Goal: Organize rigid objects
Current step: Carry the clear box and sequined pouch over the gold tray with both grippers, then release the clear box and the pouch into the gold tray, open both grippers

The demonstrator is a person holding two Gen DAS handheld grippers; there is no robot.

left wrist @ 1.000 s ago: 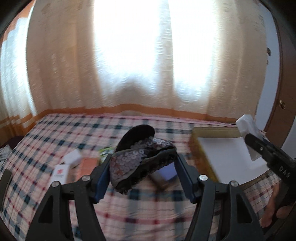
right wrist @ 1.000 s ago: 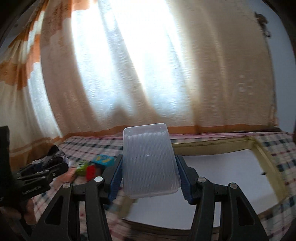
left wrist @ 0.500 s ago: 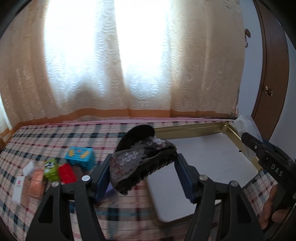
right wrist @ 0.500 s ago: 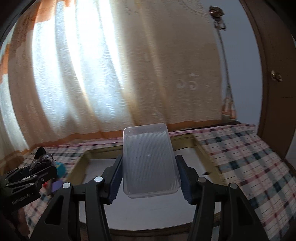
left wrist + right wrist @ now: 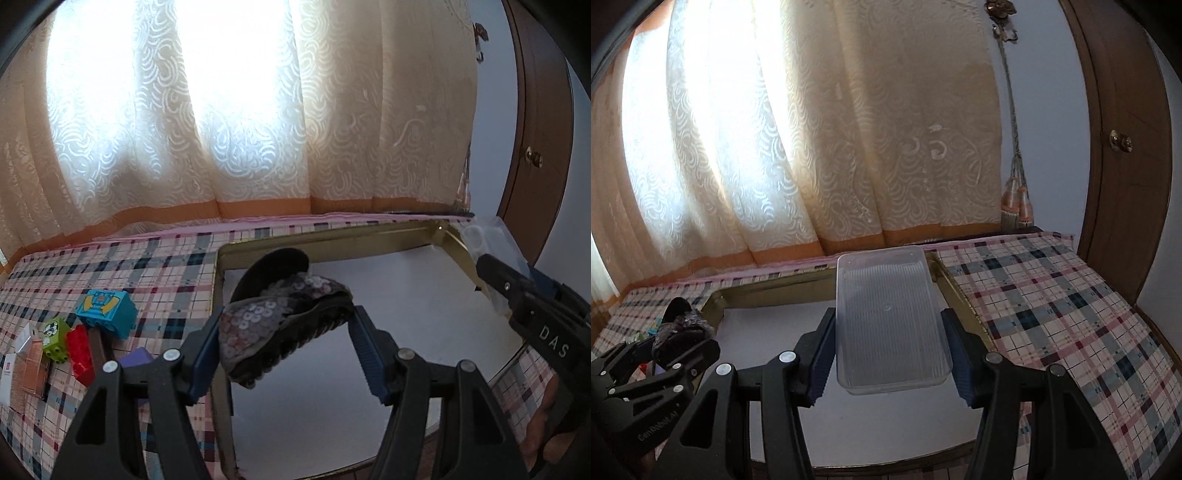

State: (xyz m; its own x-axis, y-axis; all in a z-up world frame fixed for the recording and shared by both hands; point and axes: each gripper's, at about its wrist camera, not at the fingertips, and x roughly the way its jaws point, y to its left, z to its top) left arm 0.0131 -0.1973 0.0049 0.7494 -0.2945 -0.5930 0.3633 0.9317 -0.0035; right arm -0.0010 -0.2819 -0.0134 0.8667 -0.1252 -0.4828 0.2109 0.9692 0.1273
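My left gripper is shut on a dark sequined shoe and holds it above the left edge of a gold-rimmed white tray. My right gripper is shut on a clear plastic lid and holds it above the same tray, near its right rim. The right gripper also shows at the right of the left wrist view. The left gripper with the shoe shows at the left of the right wrist view.
The tray lies on a plaid-covered bed. Left of it lie a blue block, a green block, a red block, a purple block and small boxes. Curtains hang behind. A wooden door stands at the right.
Both grippers have swung right with their loads: the shoe has come from over the blocks to the tray's left edge, and the lid has moved over the tray's right side.
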